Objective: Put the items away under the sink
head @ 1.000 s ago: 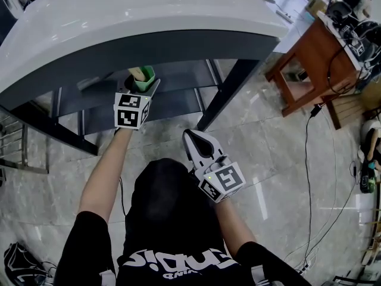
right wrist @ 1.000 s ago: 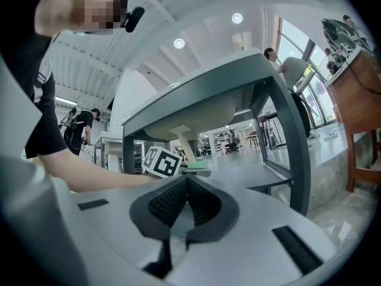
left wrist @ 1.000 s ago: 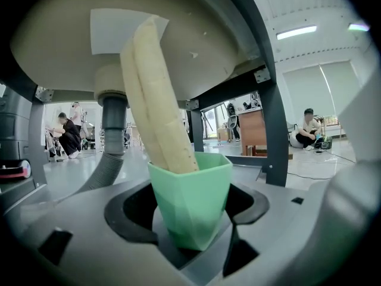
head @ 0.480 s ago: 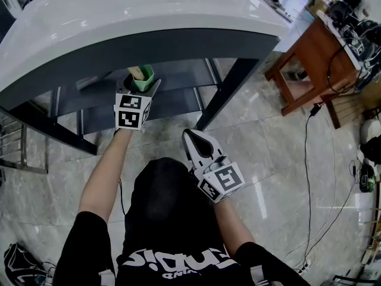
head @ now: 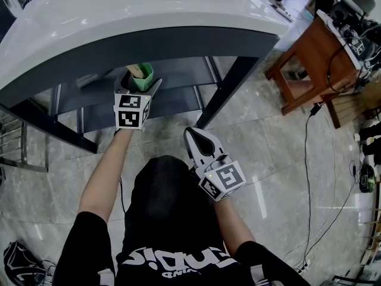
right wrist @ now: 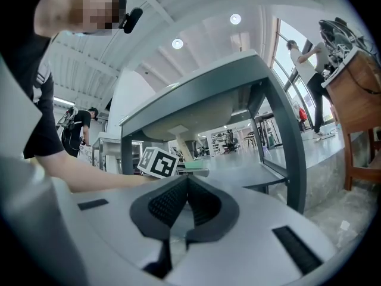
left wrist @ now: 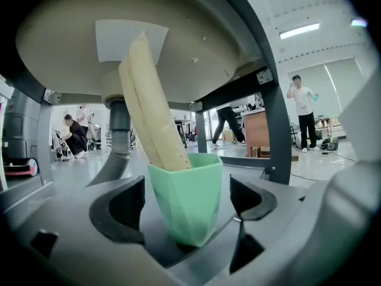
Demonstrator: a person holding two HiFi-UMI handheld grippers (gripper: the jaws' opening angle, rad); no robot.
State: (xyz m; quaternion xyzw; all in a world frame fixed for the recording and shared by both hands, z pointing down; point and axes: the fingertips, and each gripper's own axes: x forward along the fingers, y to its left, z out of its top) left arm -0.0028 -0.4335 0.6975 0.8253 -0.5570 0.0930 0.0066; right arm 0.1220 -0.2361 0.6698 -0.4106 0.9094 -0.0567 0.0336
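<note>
A mint green cup [left wrist: 186,198] with a pale beige flat stick [left wrist: 152,109] leaning in it stands on the grey shelf [left wrist: 286,186] under the sink basin [left wrist: 71,34]. My left gripper [left wrist: 187,202] has just been opening. Its black pads [left wrist: 122,204] stand either side of the cup with a gap at each side. In the head view the cup [head: 144,75] shows just past the left gripper [head: 138,83], under the white sink top [head: 119,16]. My right gripper [head: 199,139] hangs lower, in front of my body, shut on nothing [right wrist: 187,198].
A grey drain hose [left wrist: 116,154] drops from the basin left of the cup. Dark frame legs [head: 223,94] bound the shelves. A wooden table [head: 309,58] stands at the right, with cables [head: 306,159] across the tiled floor. People stand in the background [left wrist: 305,109].
The left gripper's jaws stand a little wider round the cup than before. Both hands have kept their places, and the cup has not moved.
</note>
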